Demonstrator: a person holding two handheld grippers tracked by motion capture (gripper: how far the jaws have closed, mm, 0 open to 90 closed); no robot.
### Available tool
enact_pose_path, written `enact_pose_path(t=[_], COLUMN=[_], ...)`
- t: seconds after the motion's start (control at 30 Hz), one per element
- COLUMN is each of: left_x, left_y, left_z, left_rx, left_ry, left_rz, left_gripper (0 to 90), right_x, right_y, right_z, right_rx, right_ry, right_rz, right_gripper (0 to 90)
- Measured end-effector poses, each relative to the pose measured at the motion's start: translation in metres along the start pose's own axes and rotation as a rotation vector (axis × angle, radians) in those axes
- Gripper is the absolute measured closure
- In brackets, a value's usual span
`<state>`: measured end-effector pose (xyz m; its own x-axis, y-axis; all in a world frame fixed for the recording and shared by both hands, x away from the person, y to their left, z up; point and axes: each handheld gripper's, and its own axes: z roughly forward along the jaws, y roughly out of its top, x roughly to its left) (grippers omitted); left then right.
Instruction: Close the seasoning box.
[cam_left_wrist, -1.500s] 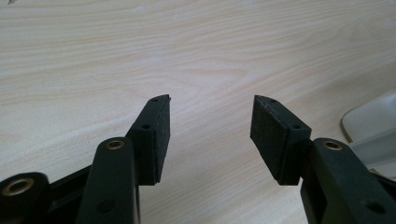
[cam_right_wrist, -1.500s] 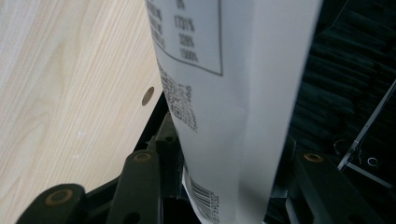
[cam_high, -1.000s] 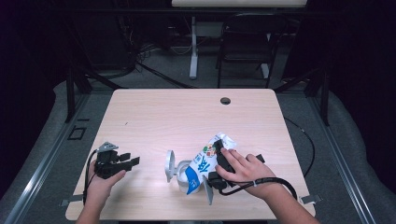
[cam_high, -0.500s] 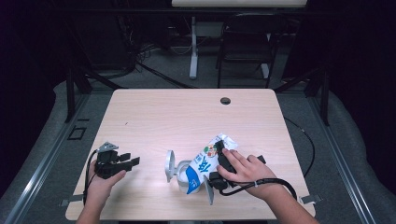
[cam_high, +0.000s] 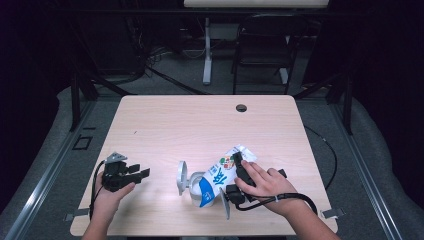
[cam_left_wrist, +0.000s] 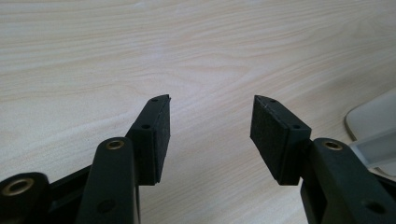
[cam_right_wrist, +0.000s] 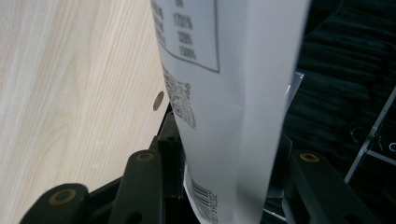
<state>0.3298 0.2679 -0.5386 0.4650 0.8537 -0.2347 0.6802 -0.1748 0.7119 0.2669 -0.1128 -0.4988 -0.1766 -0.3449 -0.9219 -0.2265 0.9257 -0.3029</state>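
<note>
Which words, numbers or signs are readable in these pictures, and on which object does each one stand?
"170%", doubtful: nutrition table on the milk carton.
QR code and barcode on the carton: present, digits too blurred.
Large blue character on the carton's front: too small to read.

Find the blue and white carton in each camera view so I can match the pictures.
High view: the carton lies low centre on the table, under the right gripper.
Right gripper view: its white printed side rises between the jaws.
Left gripper view: I can't make it out.
Shared landmark: the table's round hole.
</note>
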Motion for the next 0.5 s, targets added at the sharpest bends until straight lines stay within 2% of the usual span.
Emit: enact_pose_path(t=[0.33,0.43,0.5], left_x=[-0.0007,-0.0007,-0.0002], left_y=[-0.0004,-0.0004,-0.0002], left_z=[-0.0001,0.0,-0.0003], left_rx=[0.005,0.006,0.015], left_ry=[0.003,0.003,-0.003], left_rz=[0.0,0.001,0.003], left_gripper=[48.1,48.1,48.1], right_x=[0.0037,0.0064,0.0078], right_y=[-0.001,-0.0013,-0.0014], right_z=[-0.0016,-0.0011,-0.0012], right_rx=[0.011,0.005,-0.001], right_ry=[0.002,-0.003,0.006], right_rz=[0.046,0.074,0.111], right_gripper=[62.0,62.3,62.7])
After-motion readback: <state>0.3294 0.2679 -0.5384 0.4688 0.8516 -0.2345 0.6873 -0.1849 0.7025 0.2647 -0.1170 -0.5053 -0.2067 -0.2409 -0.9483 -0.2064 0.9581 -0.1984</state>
